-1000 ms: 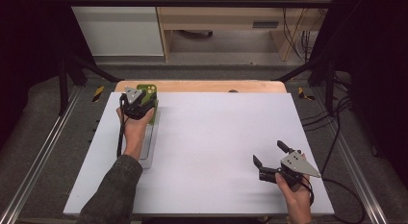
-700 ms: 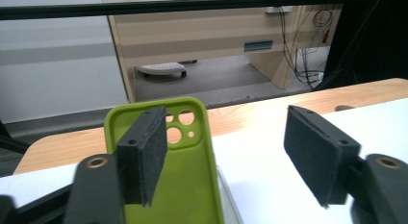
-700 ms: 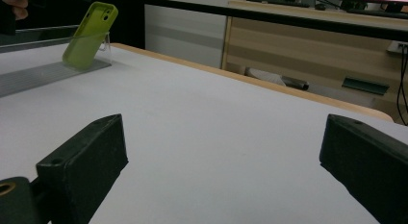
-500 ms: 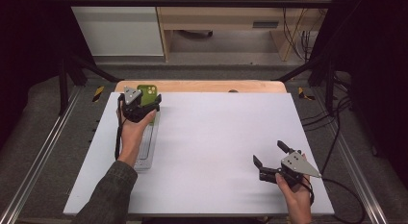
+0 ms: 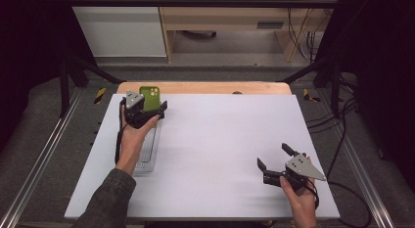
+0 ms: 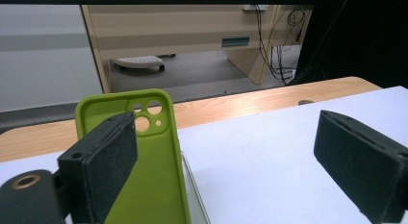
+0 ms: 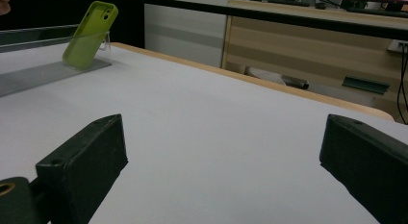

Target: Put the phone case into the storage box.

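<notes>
A lime-green phone case [image 5: 150, 95] stands leaning at the far end of a clear plastic stand [image 5: 147, 157] on the left of the white table top [image 5: 220, 135]. My left gripper [image 5: 152, 109] hovers just in front of the case and is open. Its jaws have just been opening, and no pad presses on anything. In the left gripper view the case [image 6: 154, 176] rises just behind the left pad [image 6: 103, 161], and the left gripper [image 6: 231, 156] has only bare table in its gap. My right gripper [image 5: 272, 155] rests open at the near right. The right gripper view shows the case [image 7: 89, 34] far off.
A wooden strip [image 5: 205, 87] runs along the table's far edge. Black frame posts and cables [image 5: 337, 140] stand to the right. Beyond the table are a wooden cabinet [image 6: 192, 36] and a white panel [image 5: 117, 27].
The left gripper's jaws have opened and let go of the green case. The hand has drawn slightly back toward the person. The case stays leaning on the stand. The right gripper has not moved.
</notes>
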Tool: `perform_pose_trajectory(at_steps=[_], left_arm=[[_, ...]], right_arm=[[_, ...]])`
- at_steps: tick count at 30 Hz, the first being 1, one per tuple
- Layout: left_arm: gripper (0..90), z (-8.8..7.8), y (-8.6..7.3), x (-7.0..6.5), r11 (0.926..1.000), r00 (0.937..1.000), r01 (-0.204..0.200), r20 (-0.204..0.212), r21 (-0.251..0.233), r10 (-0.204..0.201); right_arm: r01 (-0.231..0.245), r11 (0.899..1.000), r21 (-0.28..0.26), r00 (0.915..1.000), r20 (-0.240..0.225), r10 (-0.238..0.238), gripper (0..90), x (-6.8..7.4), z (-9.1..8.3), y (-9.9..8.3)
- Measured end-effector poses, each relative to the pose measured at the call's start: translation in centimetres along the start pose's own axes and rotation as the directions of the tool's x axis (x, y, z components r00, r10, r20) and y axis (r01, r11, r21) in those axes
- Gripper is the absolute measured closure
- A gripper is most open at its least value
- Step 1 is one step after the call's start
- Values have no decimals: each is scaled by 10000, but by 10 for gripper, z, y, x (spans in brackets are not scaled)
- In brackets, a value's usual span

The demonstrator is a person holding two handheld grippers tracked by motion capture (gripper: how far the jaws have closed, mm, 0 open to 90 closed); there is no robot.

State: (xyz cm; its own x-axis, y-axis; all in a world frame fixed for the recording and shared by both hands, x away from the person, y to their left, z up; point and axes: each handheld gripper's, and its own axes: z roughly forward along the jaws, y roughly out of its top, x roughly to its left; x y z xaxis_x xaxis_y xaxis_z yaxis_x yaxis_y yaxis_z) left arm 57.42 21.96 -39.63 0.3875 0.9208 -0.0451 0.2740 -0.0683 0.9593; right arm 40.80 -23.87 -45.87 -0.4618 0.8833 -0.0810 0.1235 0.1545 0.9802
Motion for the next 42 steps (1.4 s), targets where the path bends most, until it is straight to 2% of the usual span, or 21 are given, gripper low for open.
perform_pose_trajectory(at_steps=[18, 35, 42], left_arm=[[45, -13, 4, -19, 9994, 9959, -342, 836, 92, 333], [39, -36, 14, -37, 9982, 9879, -497, 1454, -328, 539], [27, -47, 16, -39, 9977, 9878, -427, 1474, -534, 501]], right_arm=[[-15, 10000, 79, 10000, -48, 16, 20, 0, 0, -1], [-249, 9996, 91, 9996, -140, 250, 19, -2, 0, -2], [-239, 9997, 108, 9997, -64, 240, 18, -2, 1, -2]])
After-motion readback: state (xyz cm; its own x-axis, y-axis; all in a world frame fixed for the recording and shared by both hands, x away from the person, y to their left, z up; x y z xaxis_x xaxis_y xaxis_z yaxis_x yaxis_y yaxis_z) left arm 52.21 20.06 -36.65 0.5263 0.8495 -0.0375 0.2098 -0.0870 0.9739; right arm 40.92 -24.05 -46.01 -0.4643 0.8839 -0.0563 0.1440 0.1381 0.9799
